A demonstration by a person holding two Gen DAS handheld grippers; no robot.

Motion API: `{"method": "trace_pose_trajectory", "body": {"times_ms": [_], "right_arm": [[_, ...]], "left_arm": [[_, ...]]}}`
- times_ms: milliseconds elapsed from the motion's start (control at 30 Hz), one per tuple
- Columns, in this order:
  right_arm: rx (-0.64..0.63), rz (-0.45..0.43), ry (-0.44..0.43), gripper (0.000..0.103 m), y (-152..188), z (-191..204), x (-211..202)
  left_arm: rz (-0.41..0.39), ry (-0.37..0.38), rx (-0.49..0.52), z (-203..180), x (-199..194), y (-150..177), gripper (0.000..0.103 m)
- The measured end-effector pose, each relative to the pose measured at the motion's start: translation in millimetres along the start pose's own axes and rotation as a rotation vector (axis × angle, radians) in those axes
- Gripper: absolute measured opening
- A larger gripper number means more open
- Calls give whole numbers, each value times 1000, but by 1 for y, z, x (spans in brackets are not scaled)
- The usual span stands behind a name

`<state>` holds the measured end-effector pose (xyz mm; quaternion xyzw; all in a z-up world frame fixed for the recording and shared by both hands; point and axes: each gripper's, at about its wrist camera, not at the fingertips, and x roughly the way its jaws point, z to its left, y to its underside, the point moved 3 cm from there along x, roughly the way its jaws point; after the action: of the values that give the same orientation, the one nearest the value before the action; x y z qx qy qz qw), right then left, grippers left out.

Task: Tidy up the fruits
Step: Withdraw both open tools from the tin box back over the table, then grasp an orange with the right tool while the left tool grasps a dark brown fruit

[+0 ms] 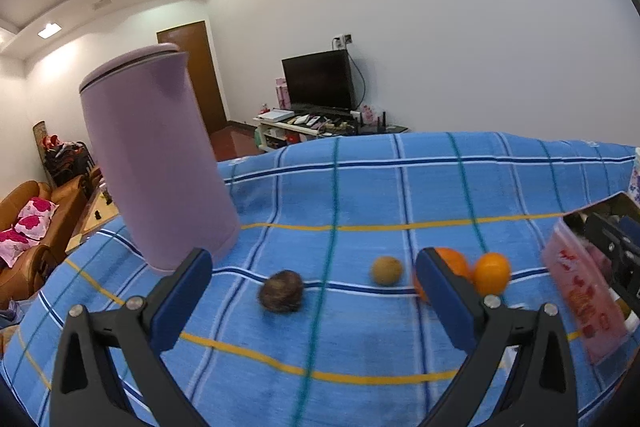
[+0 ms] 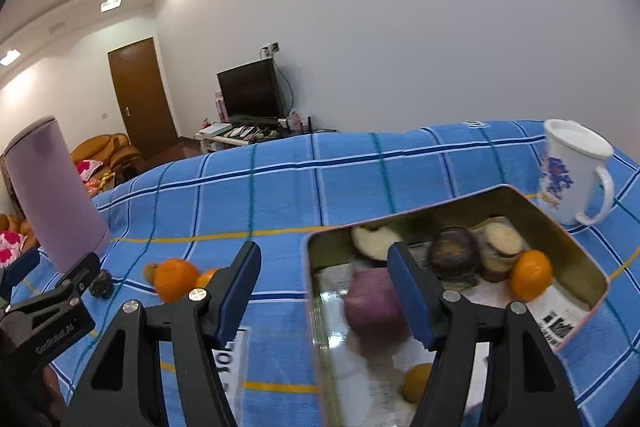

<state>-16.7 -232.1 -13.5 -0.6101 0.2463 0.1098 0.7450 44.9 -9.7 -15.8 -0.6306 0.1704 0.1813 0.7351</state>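
On the blue checked cloth (image 1: 360, 187) lie a dark brown round fruit (image 1: 281, 291), a tan round fruit (image 1: 387, 270) and two oranges (image 1: 491, 273). My left gripper (image 1: 314, 301) is open and empty just above the cloth, in front of these fruits. My right gripper (image 2: 324, 291) is open and empty over the near left corner of a metal tin (image 2: 576, 247). The tin holds a purple fruit (image 2: 374, 301), a dark fruit (image 2: 454, 253), an orange (image 2: 530, 275), cut pieces and another orange. The loose oranges also show in the right wrist view (image 2: 176, 279).
A tall lilac jug (image 1: 156, 163) stands at the left of the table. A white flowered mug (image 2: 572, 175) stands behind the tin on the right. The tin's pink side (image 1: 580, 299) shows at the right in the left wrist view. A paper sheet (image 2: 232, 351) lies under the right gripper.
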Motion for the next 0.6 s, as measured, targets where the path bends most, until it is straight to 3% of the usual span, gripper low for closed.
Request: {"method": "trace_pose_trajectory", "body": {"times_ms": [367,600], "right_arm": [[-60,58,-64,67,4,51,20],[-113,122,-67,67,8,70,35]], "left_arm": [[133,-38,-106,76,42,3,103],[147,-59,-158,108,55,7,103]]}}
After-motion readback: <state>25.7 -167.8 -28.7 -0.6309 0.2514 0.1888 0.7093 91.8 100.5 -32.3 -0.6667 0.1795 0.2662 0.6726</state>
